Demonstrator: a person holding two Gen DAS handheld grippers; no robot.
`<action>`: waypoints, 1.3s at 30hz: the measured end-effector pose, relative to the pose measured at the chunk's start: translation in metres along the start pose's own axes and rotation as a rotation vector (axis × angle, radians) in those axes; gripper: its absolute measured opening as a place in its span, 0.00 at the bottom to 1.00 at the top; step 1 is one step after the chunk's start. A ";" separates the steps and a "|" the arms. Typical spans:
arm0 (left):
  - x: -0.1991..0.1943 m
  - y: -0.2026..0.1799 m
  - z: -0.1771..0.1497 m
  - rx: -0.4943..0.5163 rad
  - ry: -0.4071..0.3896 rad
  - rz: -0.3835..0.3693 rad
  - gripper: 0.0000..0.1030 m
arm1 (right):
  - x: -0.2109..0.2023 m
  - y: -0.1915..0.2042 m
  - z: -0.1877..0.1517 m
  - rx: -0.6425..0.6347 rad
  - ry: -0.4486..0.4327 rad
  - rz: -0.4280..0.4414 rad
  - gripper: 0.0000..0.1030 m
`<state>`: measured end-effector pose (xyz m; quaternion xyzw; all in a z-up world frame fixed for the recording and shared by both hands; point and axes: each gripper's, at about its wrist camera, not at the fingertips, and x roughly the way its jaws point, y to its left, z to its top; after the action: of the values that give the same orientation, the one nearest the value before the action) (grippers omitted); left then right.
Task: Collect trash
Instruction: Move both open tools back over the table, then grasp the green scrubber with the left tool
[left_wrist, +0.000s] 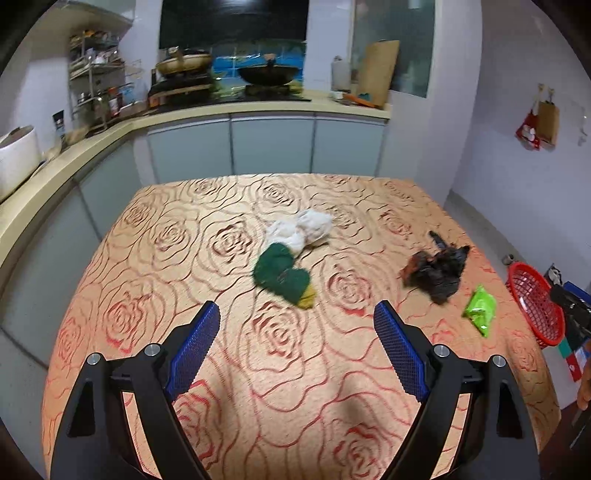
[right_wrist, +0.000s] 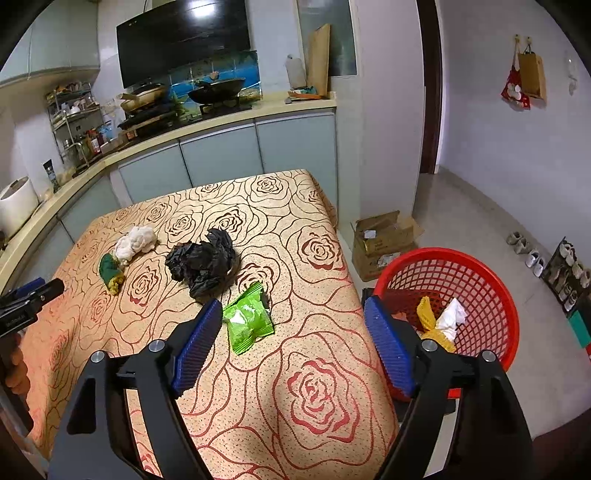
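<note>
My left gripper (left_wrist: 297, 325) hangs over the near part of the table (left_wrist: 166, 258), its jaws spread wide with nothing between them but the rose-patterned cloth. Ahead of it, near the middle of the table, lies a green and yellow cloth (left_wrist: 282, 275), touching a crumpled white rag (left_wrist: 301, 230) just beyond it. Off to the right sits a crumpled black plastic bag (left_wrist: 437, 271), and nearer the right edge a green snack wrapper (left_wrist: 480, 310). This view is a little blurred.

My right gripper (right_wrist: 291, 325) is over the table's right front corner, jaws also wide and holding nothing. The green snack wrapper (right_wrist: 248, 318) lies flat on the cloth just beside my left blue pad (right_wrist: 197, 339), not pressed by it. Behind it is the black plastic bag (right_wrist: 203, 260), apart from the wrapper. My right pad (right_wrist: 388, 350) stands past the table's edge, in front of the red basket (right_wrist: 480, 280) on the floor. In the basket lie a yellow wrapper (right_wrist: 428, 314) and a white paper scrap (right_wrist: 452, 315), touching each other.
</note>
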<state>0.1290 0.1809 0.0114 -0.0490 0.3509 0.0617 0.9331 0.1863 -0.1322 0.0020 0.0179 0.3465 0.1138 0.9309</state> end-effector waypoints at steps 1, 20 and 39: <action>0.001 0.002 -0.002 -0.004 0.006 0.006 0.80 | 0.002 0.000 -0.001 0.001 0.005 0.003 0.75; 0.046 0.000 0.006 -0.010 0.082 0.045 0.80 | 0.022 -0.007 -0.021 0.017 0.058 0.004 0.80; 0.129 -0.004 0.034 -0.004 0.167 0.105 0.80 | 0.034 -0.025 -0.029 0.058 0.088 -0.025 0.80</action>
<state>0.2484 0.1925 -0.0481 -0.0371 0.4293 0.1068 0.8961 0.1978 -0.1499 -0.0443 0.0355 0.3902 0.0926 0.9154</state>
